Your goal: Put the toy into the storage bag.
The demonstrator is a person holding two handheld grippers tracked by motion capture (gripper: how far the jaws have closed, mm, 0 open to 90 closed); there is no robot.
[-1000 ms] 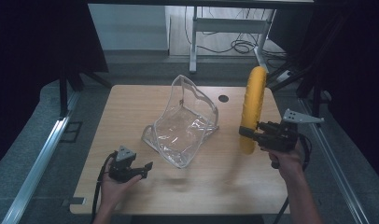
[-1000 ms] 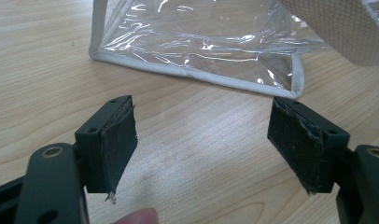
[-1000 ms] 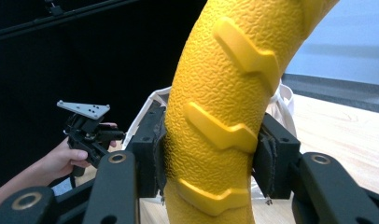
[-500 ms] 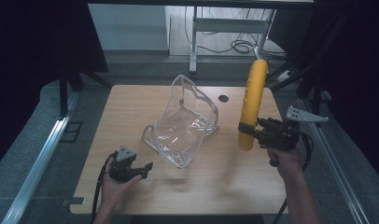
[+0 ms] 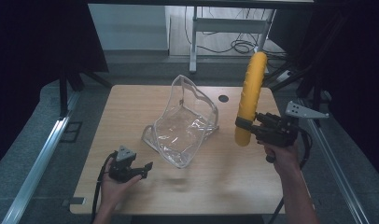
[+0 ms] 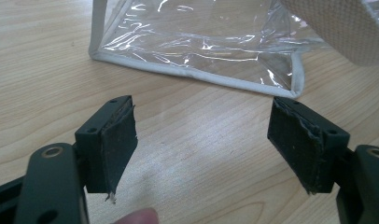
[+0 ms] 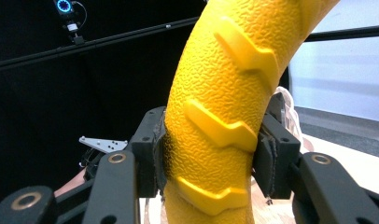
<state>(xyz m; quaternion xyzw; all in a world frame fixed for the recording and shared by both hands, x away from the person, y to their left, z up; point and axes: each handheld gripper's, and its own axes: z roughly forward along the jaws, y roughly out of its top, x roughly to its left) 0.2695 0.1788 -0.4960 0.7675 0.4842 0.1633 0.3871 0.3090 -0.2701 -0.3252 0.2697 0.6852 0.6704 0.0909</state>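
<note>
A long yellow textured roller [image 5: 250,95] stands nearly upright above the table's right side, held near its lower end by my right gripper [image 5: 247,126]. In the right gripper view both pads [image 7: 156,154] press on the yellow roller [image 7: 225,102]. A clear plastic bag [image 5: 183,123] with white trim stands open in the middle of the wooden table [image 5: 131,100]. My left gripper [image 5: 144,169] rests low at the table's front left, open, nothing between its fingers. In the left gripper view the clear bag [image 6: 197,42] lies just beyond my left gripper [image 6: 201,135].
A round hole [image 5: 223,98] sits in the tabletop behind the bag. Metal rails [image 5: 38,158] run along both sides of the table. A desk frame with cables [image 5: 234,44] stands on the floor behind. Bare wood lies along the table's front.
My right gripper has risen slightly with the yellow roller in it. The left gripper and the bag have stayed where they were.
</note>
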